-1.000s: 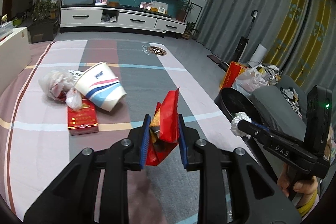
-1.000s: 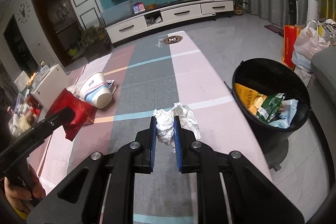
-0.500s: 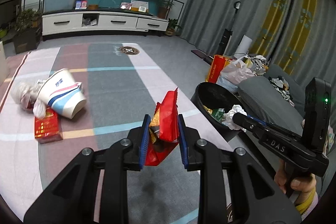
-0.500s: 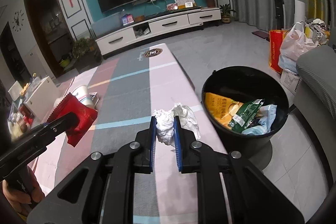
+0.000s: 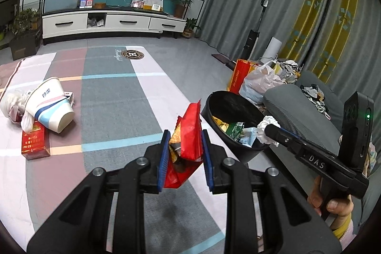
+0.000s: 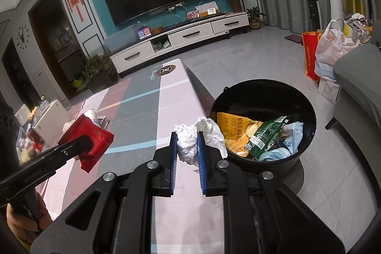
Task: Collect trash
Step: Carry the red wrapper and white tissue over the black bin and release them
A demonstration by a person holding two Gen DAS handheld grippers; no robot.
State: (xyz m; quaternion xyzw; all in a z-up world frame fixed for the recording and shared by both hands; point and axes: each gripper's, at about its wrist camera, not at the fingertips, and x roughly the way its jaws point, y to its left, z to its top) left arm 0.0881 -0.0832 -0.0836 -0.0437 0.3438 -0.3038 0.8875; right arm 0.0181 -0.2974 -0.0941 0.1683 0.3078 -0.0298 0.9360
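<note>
Red crinkled foil snack wrapper (image 5: pixel 189 132), clamped upright between the blue-padded jaws of the left gripper (image 5: pixel 184 146), held above the striped pink, grey and mauve cloth of the surface (image 5: pixel 114 106) near its right edge. White crumpled paper tissue (image 6: pixel 190 142), pinched between the narrow-set jaws of the right gripper (image 6: pixel 187 154), one loose lobe spilling out past the right jaw. In the left wrist view the tissue hangs at the near rim of the round black plastic trash bin (image 6: pixel 307 111); in the right wrist view it lies just left of that rim. The bin stands on the grey tiled floor (image 6: pixel 262 58) beside the surface's edge and holds a yellow chip bag (image 6: pixel 234 127), a green wrapper (image 6: pixel 266 135) and pale blue packaging (image 6: pixel 293 137). On the far left of the surface lie a white paper cup with blue and pink stripes (image 5: pixel 51 104) on its side, a flat red carton (image 5: pixel 34 142) touching it, and a bunched clear plastic bag (image 5: pixel 12 104). A grey sofa arm (image 5: pixel 297 108) stands just beyond the bin.
</note>
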